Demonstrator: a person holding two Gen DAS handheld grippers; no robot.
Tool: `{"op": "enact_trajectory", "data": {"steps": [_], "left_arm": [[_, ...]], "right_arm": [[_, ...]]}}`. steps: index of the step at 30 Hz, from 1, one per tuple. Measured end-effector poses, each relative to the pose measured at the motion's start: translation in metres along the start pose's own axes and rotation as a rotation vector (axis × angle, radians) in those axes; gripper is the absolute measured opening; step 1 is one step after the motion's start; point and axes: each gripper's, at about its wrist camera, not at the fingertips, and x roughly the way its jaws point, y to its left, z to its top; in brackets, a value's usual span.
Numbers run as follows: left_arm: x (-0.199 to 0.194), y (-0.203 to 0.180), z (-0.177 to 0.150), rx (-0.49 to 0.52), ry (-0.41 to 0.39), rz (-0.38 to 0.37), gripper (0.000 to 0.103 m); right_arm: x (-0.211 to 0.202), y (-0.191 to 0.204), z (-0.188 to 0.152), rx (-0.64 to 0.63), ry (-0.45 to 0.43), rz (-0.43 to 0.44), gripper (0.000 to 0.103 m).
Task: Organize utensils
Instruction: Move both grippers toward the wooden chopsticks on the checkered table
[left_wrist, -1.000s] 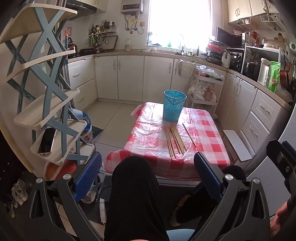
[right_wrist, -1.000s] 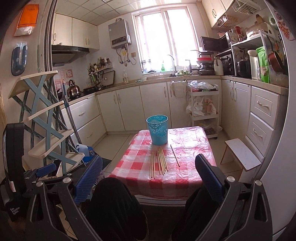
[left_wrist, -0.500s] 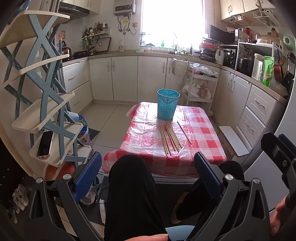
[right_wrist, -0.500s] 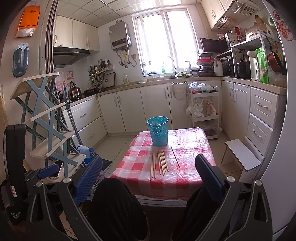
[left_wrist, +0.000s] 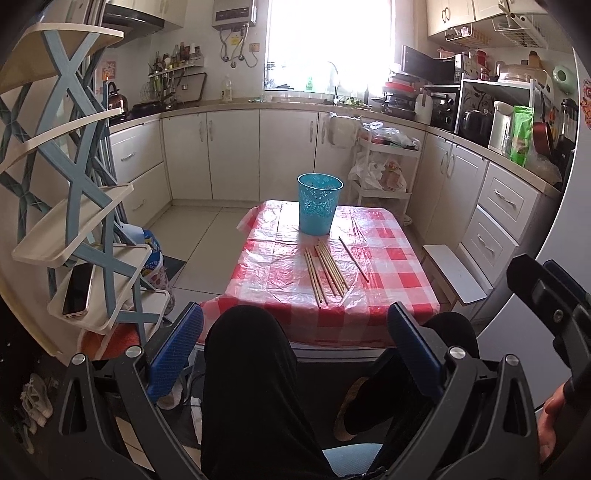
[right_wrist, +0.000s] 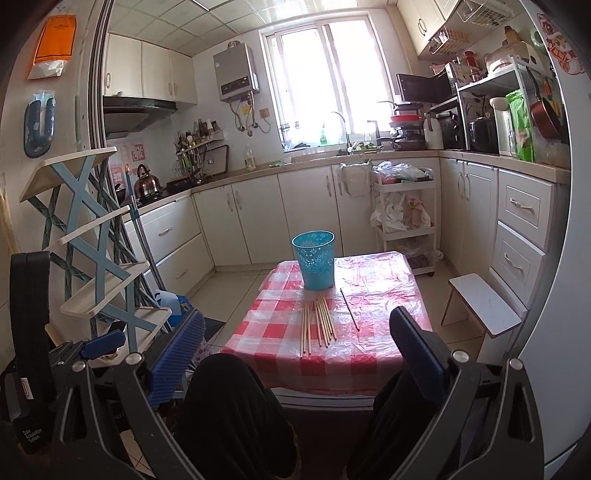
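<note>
Several wooden chopsticks (left_wrist: 327, 271) lie side by side on the red-checked table (left_wrist: 388, 291), with one dark chopstick (left_wrist: 353, 254) apart to their right. A blue perforated bin (left_wrist: 319, 204) stands upright behind them. The chopsticks (right_wrist: 319, 325), dark chopstick (right_wrist: 349, 309) and bin (right_wrist: 314, 264) also show in the right wrist view. My left gripper (left_wrist: 295, 343) is open and empty, held well back from the table above my knees. My right gripper (right_wrist: 295, 347) is open and empty, also short of the table edge (right_wrist: 332, 373).
A blue-and-cream tiered rack (left_wrist: 74, 206) with a phone (left_wrist: 77, 290) stands at left. A white stool (left_wrist: 456, 275) sits right of the table. Cabinets (left_wrist: 236, 155) and a trolley (left_wrist: 384, 173) line the back. My black-clad knees (left_wrist: 247, 369) are between the fingers.
Both cameras have tilted and shifted slightly, so the table sits a little differently in view. Both grippers stay open and empty. Nothing on the table has moved.
</note>
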Motion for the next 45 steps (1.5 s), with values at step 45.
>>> {"op": "enact_trajectory", "data": {"steps": [45], "left_arm": [[0.200,0.008,0.068,-0.022,0.151,-0.001,0.096]], "right_arm": [[0.220,-0.062,0.023,0.006,0.214,-0.024,0.096]]}}
